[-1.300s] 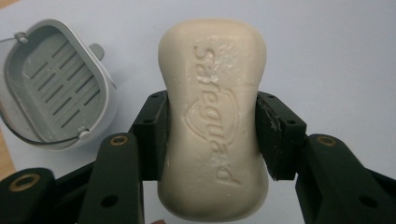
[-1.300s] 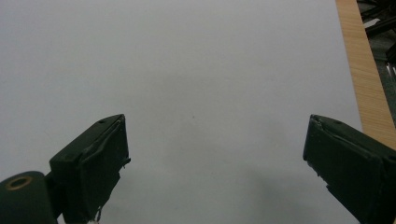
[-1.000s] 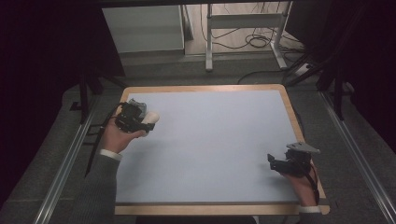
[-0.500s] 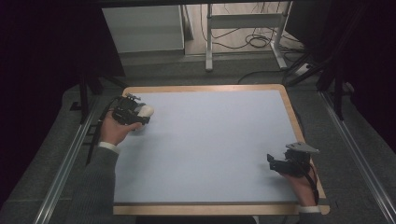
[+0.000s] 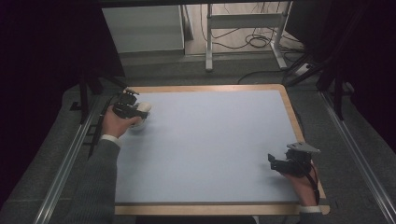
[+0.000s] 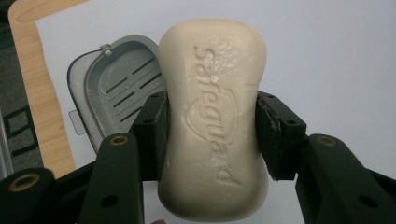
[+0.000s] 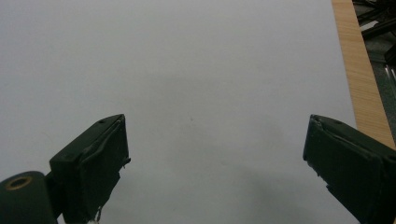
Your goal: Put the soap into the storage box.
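Observation:
A cream bar of soap (image 6: 212,126) stamped with raised lettering is clamped between the jaws of my left gripper (image 6: 211,128). Below and behind it lies a grey soap dish (image 6: 116,91) with drain slots, close to the mat's corner. In the high view the left gripper (image 5: 135,111) hangs over the far left of the mat, with the pale soap (image 5: 144,108) at its tip and the dish (image 5: 140,125) just under it. My right gripper (image 5: 273,163) rests near the front right of the mat, its jaws wide apart with nothing between them (image 7: 215,163).
A pale blue mat (image 5: 210,140) covers the wooden-edged table (image 5: 299,116). Metal rails (image 5: 70,154) run along both sides. Beyond the far edge stand a cabinet (image 5: 144,28), a metal frame (image 5: 243,21) and floor cables (image 5: 261,42).
My left gripper has carried the soap toward the far left corner, over the soap dish. The right gripper has stayed put.

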`<state>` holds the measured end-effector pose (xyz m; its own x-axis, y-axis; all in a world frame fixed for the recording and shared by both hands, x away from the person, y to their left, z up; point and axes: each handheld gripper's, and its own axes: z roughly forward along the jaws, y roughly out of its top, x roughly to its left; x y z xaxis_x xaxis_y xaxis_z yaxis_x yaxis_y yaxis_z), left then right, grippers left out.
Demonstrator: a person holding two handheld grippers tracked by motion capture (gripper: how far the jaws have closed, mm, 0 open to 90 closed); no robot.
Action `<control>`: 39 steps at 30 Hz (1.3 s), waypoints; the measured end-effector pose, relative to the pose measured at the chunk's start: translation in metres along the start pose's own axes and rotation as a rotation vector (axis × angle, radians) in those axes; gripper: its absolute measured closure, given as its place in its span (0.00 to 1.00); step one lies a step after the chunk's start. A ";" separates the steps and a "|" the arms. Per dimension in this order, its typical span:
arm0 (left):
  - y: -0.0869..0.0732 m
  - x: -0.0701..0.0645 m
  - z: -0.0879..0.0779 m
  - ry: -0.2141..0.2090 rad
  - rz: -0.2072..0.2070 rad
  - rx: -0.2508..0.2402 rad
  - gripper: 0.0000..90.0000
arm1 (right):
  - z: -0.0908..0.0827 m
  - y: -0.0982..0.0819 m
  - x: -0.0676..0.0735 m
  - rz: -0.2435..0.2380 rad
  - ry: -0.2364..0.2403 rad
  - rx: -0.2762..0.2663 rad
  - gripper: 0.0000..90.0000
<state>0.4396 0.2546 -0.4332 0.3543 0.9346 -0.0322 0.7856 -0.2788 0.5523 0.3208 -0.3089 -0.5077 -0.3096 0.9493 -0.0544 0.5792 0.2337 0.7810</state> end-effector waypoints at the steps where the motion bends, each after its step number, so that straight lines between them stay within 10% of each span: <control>1: 0.001 0.001 0.001 0.002 -0.004 0.001 0.55 | 0.000 0.000 0.000 0.001 0.000 0.001 0.07; 39: 0.003 0.044 0.052 0.053 -0.163 0.085 0.55 | 0.003 -0.002 -0.002 0.003 -0.002 0.010 0.07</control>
<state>0.4837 0.2836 -0.4762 0.1931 0.9787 -0.0700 0.8712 -0.1382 0.4710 0.3223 -0.3106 -0.5105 -0.3065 0.9504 -0.0527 0.5881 0.2326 0.7746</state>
